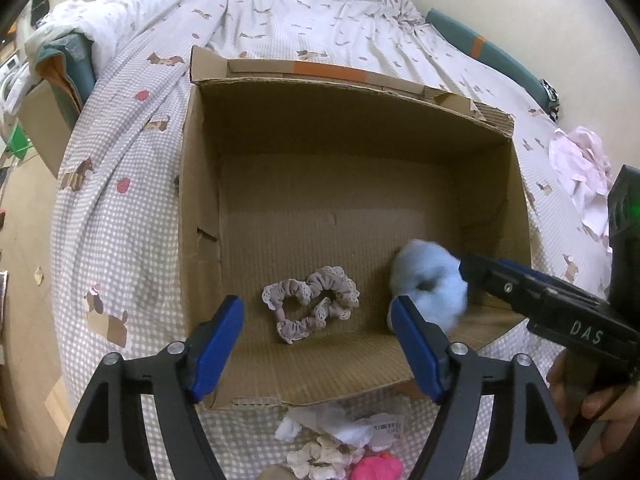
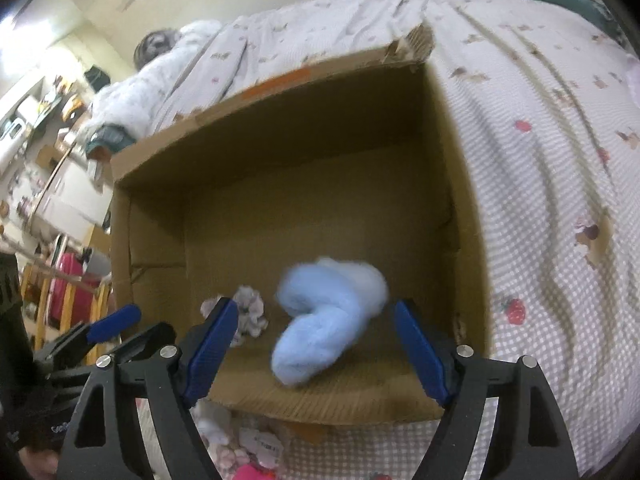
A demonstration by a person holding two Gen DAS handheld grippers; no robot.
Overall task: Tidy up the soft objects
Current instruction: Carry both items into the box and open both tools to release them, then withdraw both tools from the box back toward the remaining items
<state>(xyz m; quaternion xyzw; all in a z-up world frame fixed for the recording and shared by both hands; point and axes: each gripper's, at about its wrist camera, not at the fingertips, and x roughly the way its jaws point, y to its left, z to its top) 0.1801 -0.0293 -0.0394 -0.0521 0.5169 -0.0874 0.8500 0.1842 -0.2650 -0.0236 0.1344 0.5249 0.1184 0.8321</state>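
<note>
Right gripper [image 2: 316, 344] wide over cardboard box [image 2: 460, 184], blue scrunchie [image 2: 320, 320] loose inside

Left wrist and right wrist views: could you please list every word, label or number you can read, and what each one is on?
"DAS": white letters on the black body of the right claw.
Barcode tag on the white item in front of the cardboard box: print too small to read.
Right wrist view: nothing readable.

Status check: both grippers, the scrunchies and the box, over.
Left gripper open, right gripper open, nothing held. Blue scrunchie, blurred, and beige lace scrunchie inside the cardboard box. More soft items wait outside it. Nothing in the way.
</note>
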